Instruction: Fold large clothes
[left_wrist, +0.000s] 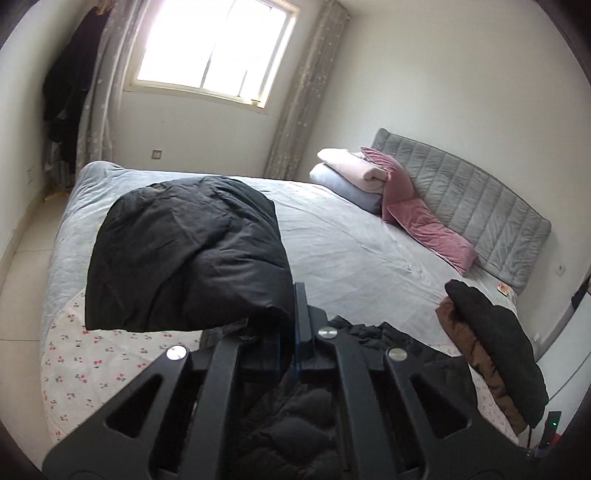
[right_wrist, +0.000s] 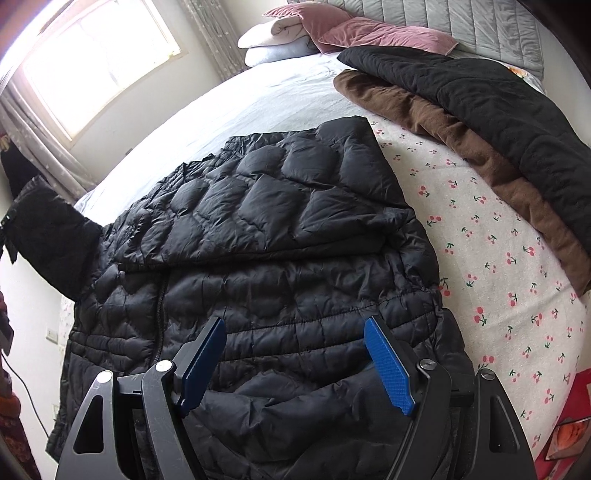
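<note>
A black quilted puffer jacket (right_wrist: 258, 258) lies spread on the bed, one sleeve folded across its chest. My left gripper (left_wrist: 295, 325) is shut on the jacket's other sleeve (left_wrist: 184, 251) and holds it lifted above the bed; the same raised sleeve shows at the left edge of the right wrist view (right_wrist: 51, 236). My right gripper (right_wrist: 295, 354) is open and empty, hovering just above the jacket's lower part, its blue pads (right_wrist: 388, 365) apart.
A folded black garment (right_wrist: 480, 99) on a brown one (right_wrist: 461, 147) lies at the bed's right side. Pink pillows (left_wrist: 424, 218) and folded blankets (left_wrist: 351, 173) sit by the grey headboard (left_wrist: 480, 206). A cherry-print sheet (right_wrist: 498, 258) covers the near bed. The window (left_wrist: 214, 48) is behind.
</note>
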